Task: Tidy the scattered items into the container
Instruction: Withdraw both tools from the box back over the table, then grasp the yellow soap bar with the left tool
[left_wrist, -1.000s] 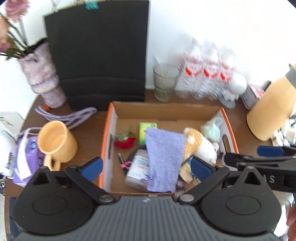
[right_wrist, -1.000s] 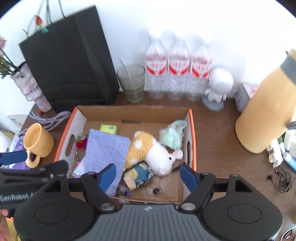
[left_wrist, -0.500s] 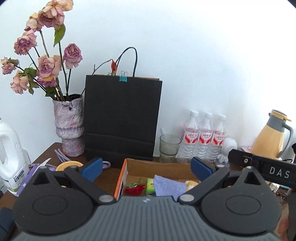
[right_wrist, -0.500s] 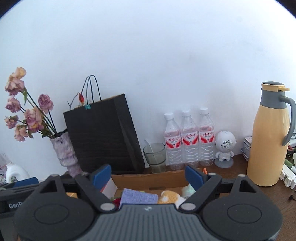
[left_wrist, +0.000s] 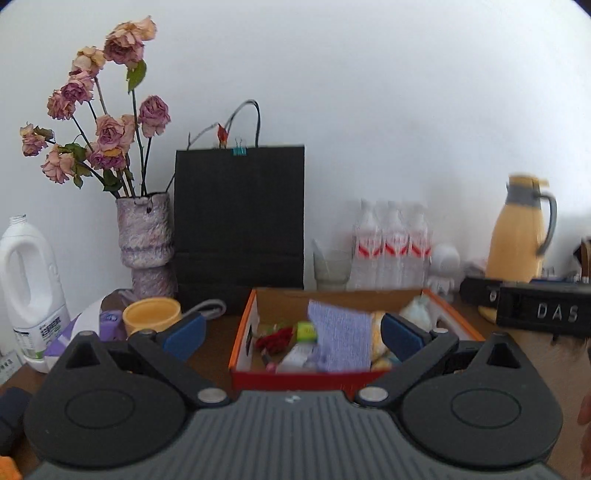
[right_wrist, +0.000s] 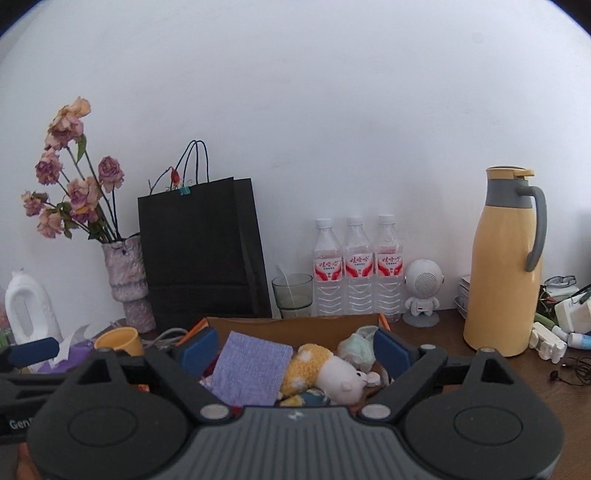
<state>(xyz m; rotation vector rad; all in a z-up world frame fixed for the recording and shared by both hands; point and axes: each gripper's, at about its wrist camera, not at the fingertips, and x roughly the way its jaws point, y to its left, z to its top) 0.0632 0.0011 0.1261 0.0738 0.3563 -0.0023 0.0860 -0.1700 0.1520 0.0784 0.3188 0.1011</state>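
On the brown surface (right_wrist: 443, 332), a cardboard box (left_wrist: 243, 332) with orange edges sits in the middle, near the cameras, and already holds most of the loose things. A lilac cloth (right_wrist: 251, 369) lies tilted across its middle, with a yellow-and-white plush toy (right_wrist: 325, 371) just right of it and a pale green crumpled mask (right_wrist: 356, 345) at the far right corner. Toward the box's left side lie a red fabric flower (left_wrist: 275, 339), a small green packet (left_wrist: 306, 330) and a white bottle (left_wrist: 295, 360), though blur hides finer detail.

Left of the box, outside it, a yellow mug (left_wrist: 152, 315) stands upright on the surface, near a purple-and-white packet (left_wrist: 79, 332) and a white plastic jug (left_wrist: 29, 291).

Both tongs hover in front of the box's near side. The left tongs (left_wrist: 291, 332) stand wide with nothing between the blue pads. The right tongs (right_wrist: 293, 350) are also wide and empty, their jaws having just been opening further.

Along the far wall stand a vase of dried roses (right_wrist: 127, 282), a black paper bag (right_wrist: 201, 254), a glass (right_wrist: 292, 293), three water bottles (right_wrist: 356, 273), a small white robot figure (right_wrist: 423, 291) and a yellow thermos jug (right_wrist: 504, 266).
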